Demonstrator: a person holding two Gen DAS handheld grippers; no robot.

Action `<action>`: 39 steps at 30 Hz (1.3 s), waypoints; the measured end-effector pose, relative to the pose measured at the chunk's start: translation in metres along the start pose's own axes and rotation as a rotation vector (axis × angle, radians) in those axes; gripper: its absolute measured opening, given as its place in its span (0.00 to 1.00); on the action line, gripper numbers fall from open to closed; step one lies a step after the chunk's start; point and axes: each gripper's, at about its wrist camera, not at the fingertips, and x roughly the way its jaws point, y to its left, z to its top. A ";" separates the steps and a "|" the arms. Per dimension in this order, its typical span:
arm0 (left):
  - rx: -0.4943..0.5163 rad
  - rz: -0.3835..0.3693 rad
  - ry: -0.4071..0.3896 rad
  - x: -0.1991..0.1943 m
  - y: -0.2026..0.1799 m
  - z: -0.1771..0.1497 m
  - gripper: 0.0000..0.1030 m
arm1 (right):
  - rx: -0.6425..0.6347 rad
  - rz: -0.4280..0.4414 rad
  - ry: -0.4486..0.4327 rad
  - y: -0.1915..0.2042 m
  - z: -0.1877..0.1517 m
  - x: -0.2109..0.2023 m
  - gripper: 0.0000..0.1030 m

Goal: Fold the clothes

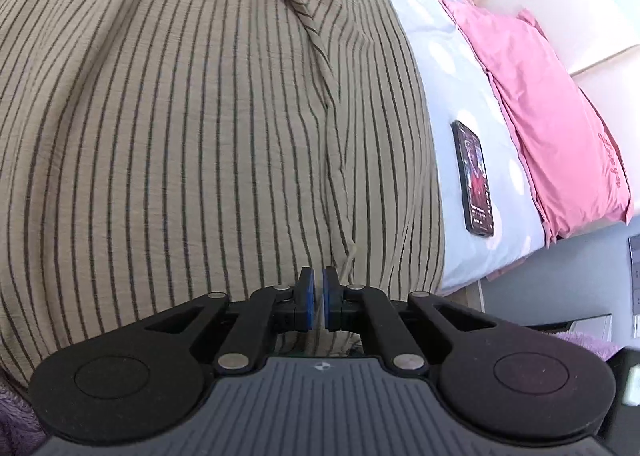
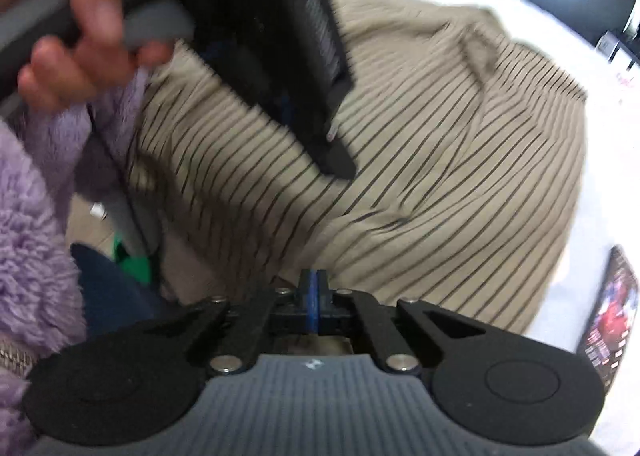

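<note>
Phone (image 1: 473,180) (screen lit) on white sheet (image 1: 436,56), beside pink pillow (image 1: 552,128).

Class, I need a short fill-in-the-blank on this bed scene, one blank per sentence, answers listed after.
1. The beige shirt has dark ____.
2. The pillow is ____.
3. Between shirt and pillow lies a ____.
4. The left hand-held gripper has its blue pads nearly ____.

Answers: stripes; pink; phone; closed
</note>
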 end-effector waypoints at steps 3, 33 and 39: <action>-0.012 0.002 -0.005 -0.004 0.002 0.005 0.02 | 0.008 0.001 0.023 -0.002 -0.002 0.001 0.00; -0.158 0.018 -0.163 0.059 0.030 0.236 0.48 | 0.513 -0.023 0.025 -0.031 0.005 -0.009 0.37; -0.198 0.010 -0.170 0.066 0.043 0.247 0.42 | 0.536 0.024 0.058 -0.036 0.008 0.010 0.36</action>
